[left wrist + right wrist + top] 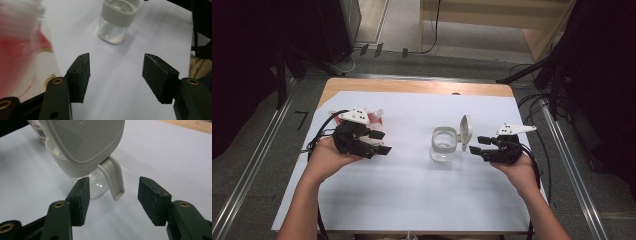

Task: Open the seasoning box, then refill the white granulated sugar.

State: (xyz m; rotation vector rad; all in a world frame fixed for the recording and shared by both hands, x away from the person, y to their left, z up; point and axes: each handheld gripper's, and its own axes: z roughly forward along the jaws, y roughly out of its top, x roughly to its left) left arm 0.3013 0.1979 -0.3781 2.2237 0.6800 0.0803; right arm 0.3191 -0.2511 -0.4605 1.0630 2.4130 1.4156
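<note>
Clear glass jar with its pale hinged lid flipped open, and a red-and-white packet, on a white sheet.

The jar (pixel 444 145) stands upright near the sheet's middle, transparent, with a pale band round its mouth. Its lid (pixel 466 131) stands raised on the right side, with a flat tab (pixel 115 182) hanging down beside the glass. The packet (pixel 373 119) lies well apart to the left, blurred in the left gripper view.
</note>
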